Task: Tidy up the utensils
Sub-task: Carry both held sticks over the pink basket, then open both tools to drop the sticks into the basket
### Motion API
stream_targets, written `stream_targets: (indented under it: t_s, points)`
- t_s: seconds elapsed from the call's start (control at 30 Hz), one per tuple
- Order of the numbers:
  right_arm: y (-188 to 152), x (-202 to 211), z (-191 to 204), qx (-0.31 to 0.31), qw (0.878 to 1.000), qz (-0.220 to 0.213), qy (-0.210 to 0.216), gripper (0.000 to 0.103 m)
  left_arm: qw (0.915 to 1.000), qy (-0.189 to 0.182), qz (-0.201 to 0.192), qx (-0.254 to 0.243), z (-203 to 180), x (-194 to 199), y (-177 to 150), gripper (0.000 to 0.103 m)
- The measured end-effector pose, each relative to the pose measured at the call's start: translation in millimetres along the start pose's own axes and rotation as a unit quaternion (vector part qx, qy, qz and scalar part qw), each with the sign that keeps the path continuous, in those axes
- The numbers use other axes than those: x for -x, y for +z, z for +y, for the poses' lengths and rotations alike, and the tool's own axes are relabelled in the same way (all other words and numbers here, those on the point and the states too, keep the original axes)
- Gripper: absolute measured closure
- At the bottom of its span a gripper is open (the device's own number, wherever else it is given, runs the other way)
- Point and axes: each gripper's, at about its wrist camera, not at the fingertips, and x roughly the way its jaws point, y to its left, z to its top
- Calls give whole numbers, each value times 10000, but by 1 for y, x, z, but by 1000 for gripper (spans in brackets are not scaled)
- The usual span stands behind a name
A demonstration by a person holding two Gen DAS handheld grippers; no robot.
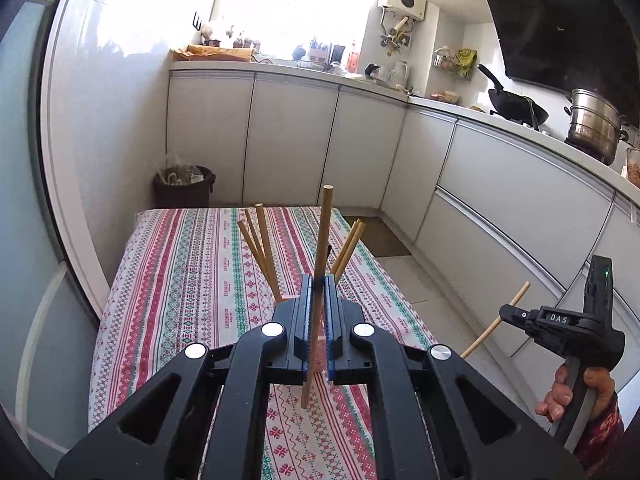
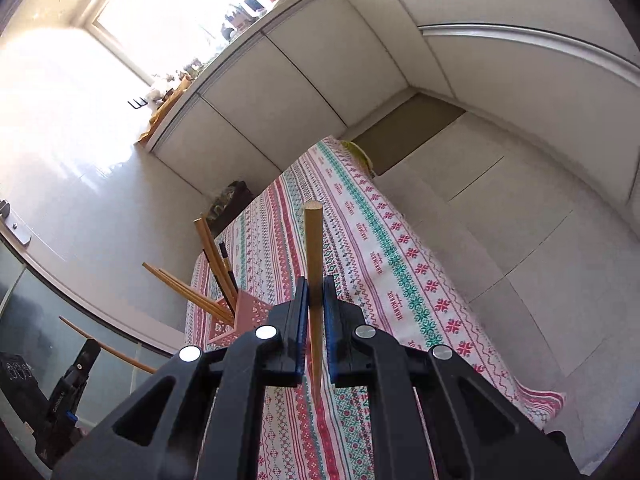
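Note:
My left gripper (image 1: 319, 280) is shut on a wooden chopstick (image 1: 323, 236) that stands nearly upright between its blue pads, above the patterned tablecloth (image 1: 192, 280). Behind it, several chopsticks (image 1: 260, 252) fan out of a pink holder mostly hidden by the gripper. My right gripper (image 2: 316, 284) is shut on another wooden chopstick (image 2: 313, 248), thick end up. The pink perforated holder (image 2: 240, 316) with several chopsticks (image 2: 214, 256) sits at the left of the right wrist view. The right gripper (image 1: 506, 314) also shows in the left wrist view, held by a hand, with its chopstick (image 1: 516, 300) slanting through it.
The table stands in a narrow kitchen with white cabinets (image 1: 288, 140) behind and to the right. A dark bin (image 1: 184, 186) sits at the table's far end. A wok (image 1: 516, 104) and a steel pot (image 1: 592, 124) are on the counter. Tiled floor (image 2: 500, 208) runs along the table's right side.

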Motion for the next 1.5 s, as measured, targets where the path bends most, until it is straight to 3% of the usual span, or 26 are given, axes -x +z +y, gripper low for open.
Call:
stream_targets:
  t_s: [0.37,0.53,0.8,0.87,0.93,0.97,1.03,1.13,1.2,1.37,1.43,1.47,1.5]
  points:
    - [4,7,-7,25,10000,-24,-4,95,9980,385,-385,-321,-23,-20,59,98]
    - [5,8,-11,22,10000,-12,-39,95,9982,447,-359,-197,-17,-34,63,98]
    - [5,4,-11,43,10000,61,-64,95,9985,144,-518,-118,-15,-7,46,98]
    - [5,2,-8,74,9999,80,-68,95,9994,234,-234,-55,-12,-10,35,95]
    - [5,1,-8,64,9999,91,-64,95,9981,408,450,62,-5,-28,18,64]
    - [5,0,-8,52,9999,96,-71,95,9949,456,892,80,1,-43,3,42]
    - [5,-2,-8,10,9999,128,-85,95,9806,613,1848,212,15,-81,-29,41]
    - [3,-6,-7,2,9998,190,-79,95,9553,362,2784,927,43,-125,-68,41]
    - [2,-6,-6,44,9998,189,-109,95,9476,401,2960,1135,52,-143,-79,41]
    - [2,-11,-8,45,9994,286,-166,95,9476,263,2990,1096,46,-165,-70,39]
    - [2,-13,-9,21,9993,343,-153,95,9493,296,2972,979,43,-174,-68,43]
    - [2,-13,-9,20,9993,347,-150,95,9506,289,2961,886,40,-177,-68,59]
    - [2,-12,-9,26,9993,338,-145,95,9507,254,2987,796,37,-179,-68,99]
